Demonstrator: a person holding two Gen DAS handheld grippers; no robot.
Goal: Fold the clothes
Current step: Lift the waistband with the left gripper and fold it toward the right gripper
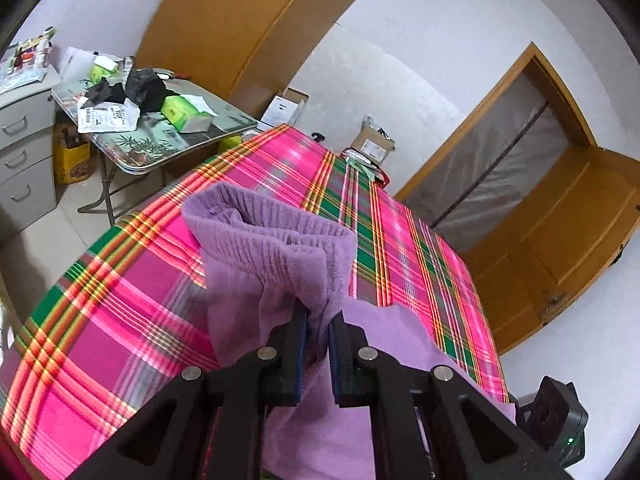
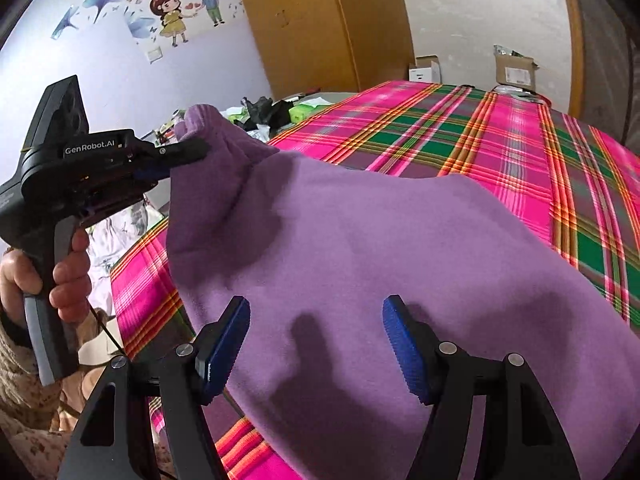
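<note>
A purple knit sweater (image 2: 360, 248) lies on a bed with a pink, green and orange plaid cover (image 2: 500, 144). My left gripper (image 1: 319, 316) is shut on the sweater's ribbed end (image 1: 272, 240) and lifts it off the bed. It also shows in the right wrist view (image 2: 192, 152), held by a hand at the left, pinching the raised cloth. My right gripper (image 2: 316, 312) is open and empty, its blue pads (image 2: 404, 344) hovering just above the flat part of the sweater.
A folding table (image 1: 168, 148) with bags, papers and green boxes stands past the bed's far left corner, beside a grey drawer unit (image 1: 24, 152). Cardboard boxes (image 1: 372, 140) sit by the far wall. A wooden wardrobe (image 2: 320, 20) and door (image 1: 560, 240) stand behind.
</note>
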